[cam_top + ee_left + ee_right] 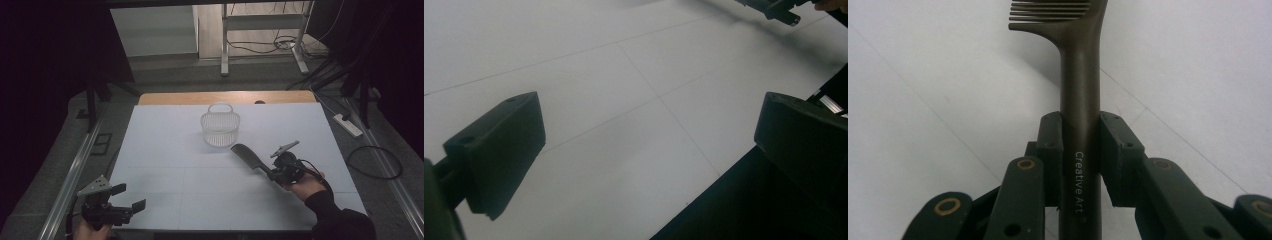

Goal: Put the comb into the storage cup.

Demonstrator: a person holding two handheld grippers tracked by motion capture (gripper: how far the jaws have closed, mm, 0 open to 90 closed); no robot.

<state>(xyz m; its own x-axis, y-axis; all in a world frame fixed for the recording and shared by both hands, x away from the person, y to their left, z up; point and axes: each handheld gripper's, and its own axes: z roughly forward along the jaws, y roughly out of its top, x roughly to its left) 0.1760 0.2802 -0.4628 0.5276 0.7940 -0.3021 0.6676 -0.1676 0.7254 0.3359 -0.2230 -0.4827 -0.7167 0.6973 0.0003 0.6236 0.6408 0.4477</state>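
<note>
The right gripper (274, 172) is clamped on the handle of a dark comb (1079, 95); in the right gripper view both jaws press the handle squarely from either side, with the printed lettering running between them. The grip sits low on the handle, so the toothed head projects well forward. In the high view the comb (248, 156) points up and left toward a small white basket (220, 128), its head near the basket's front rim but apart from it. Whether the comb is touching the white table (165, 150) or raised just above it cannot be told.

The left gripper (126, 197) is at the near left corner of the table, well apart from the work, jaws spread wide with nothing between them.

Judgement: the step in hand appears to be carrying the comb to the basket. To do it well, lift the head clear of the rim before moving forward, since the basket looks light and a knock could push or tip it. Bring the head over the opening, lower it inside, then release. The long overhang calls for a steady wrist.
</note>
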